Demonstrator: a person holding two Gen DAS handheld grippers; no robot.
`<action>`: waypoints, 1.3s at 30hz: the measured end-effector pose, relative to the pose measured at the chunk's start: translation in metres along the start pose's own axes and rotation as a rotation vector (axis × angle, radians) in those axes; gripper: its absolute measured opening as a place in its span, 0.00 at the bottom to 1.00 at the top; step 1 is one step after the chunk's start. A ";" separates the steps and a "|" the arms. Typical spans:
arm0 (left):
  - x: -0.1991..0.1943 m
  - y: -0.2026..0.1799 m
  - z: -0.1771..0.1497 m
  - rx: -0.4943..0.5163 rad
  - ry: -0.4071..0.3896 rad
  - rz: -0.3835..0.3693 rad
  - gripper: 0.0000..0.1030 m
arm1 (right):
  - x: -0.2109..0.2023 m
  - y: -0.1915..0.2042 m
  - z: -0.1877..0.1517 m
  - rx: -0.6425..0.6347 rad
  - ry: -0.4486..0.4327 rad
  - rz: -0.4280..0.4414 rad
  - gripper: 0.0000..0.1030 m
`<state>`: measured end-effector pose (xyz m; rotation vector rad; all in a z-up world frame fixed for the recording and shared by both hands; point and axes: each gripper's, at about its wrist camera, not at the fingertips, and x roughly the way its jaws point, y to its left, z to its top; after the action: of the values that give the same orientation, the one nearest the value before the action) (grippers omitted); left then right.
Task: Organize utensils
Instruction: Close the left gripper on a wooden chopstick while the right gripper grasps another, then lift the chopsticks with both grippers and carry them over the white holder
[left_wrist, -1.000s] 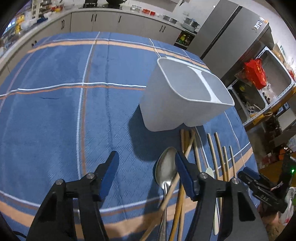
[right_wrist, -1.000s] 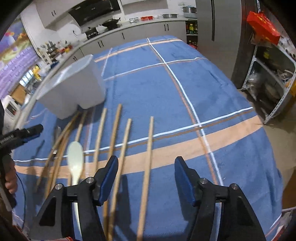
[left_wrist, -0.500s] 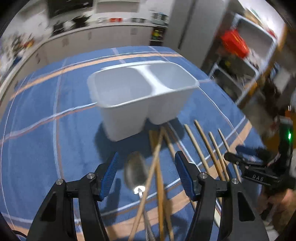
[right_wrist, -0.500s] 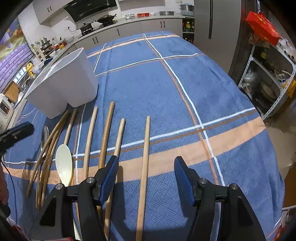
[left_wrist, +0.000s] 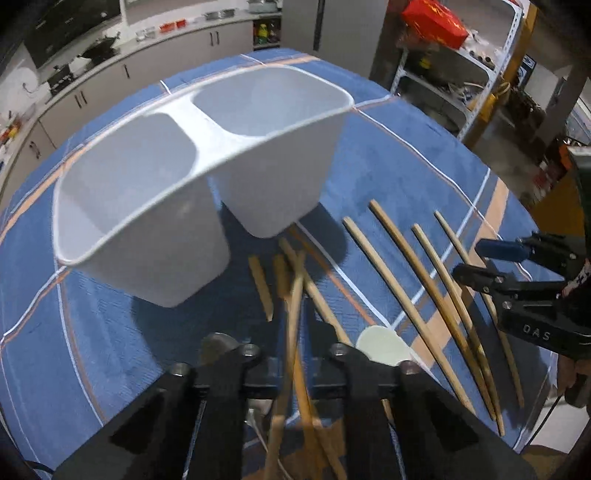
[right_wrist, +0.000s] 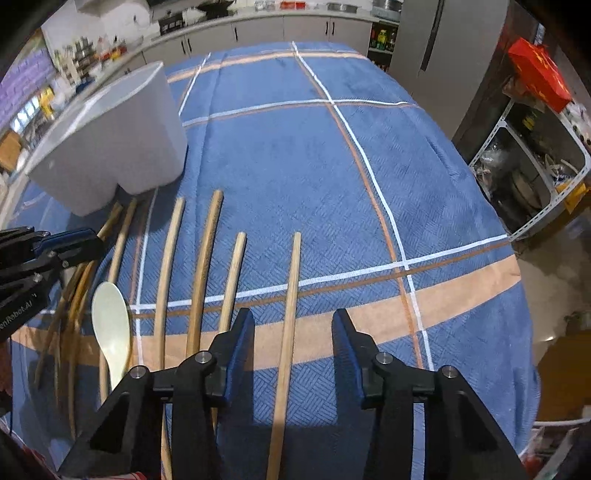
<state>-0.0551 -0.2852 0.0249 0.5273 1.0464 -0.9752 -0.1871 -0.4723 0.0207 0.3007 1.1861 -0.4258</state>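
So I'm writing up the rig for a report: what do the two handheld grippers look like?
Both are the same build: black angular frames with silver screw heads at the joints, ending in two flat jaws faced with blue pads. The right gripper shows this plainly, and from the other camera white "DAS" lettering shows on its body. The left gripper carries white lettering too, partly cut off. A thin dark cable trails by the right one.

Kitchen interior: grey cabinets (right_wrist: 280, 27) along the far wall, steel refrigerator (right_wrist: 439, 48), metal shelving (right_wrist: 524, 162) at right.
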 end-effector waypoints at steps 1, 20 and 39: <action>0.000 0.000 0.000 -0.003 -0.002 -0.004 0.06 | 0.000 0.001 0.003 -0.001 0.014 0.004 0.41; -0.082 0.007 -0.021 -0.167 -0.196 -0.036 0.05 | -0.053 -0.039 -0.030 0.160 -0.161 0.253 0.06; -0.178 -0.036 -0.087 -0.278 -0.401 0.066 0.05 | -0.142 -0.038 -0.078 0.072 -0.387 0.311 0.06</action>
<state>-0.1556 -0.1631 0.1490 0.1262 0.7794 -0.8168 -0.3133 -0.4480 0.1262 0.4360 0.7311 -0.2401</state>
